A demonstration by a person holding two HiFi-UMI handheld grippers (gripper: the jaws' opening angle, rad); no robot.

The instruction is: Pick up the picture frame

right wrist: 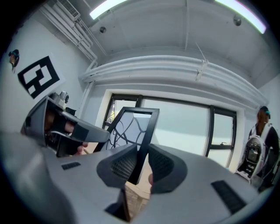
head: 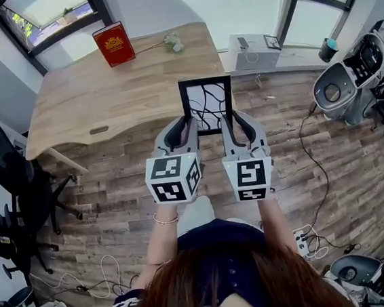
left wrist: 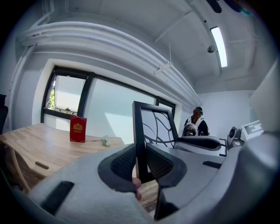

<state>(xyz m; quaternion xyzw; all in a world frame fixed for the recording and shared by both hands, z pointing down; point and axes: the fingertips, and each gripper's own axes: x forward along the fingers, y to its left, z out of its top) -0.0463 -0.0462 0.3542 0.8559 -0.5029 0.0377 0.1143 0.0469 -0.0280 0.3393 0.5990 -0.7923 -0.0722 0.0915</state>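
- The black rectangular picture frame [head: 207,105], with a branching line drawing inside, is held upright in the air by the near right edge of the light wooden worktop [head: 103,90].
- The left claw [head: 186,128] pinches its left bar, and the right claw [head: 234,123] pinches its right bar.
- Both claws hide its bottom edge.
- A red book [head: 114,44] stands at the worktop's far side.

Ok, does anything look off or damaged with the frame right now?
Nothing is spilled or askew. The picture frame is upright, gripped on its side bars by the left gripper and right gripper. Its branching black lines could be cracks or artwork; I cannot tell.
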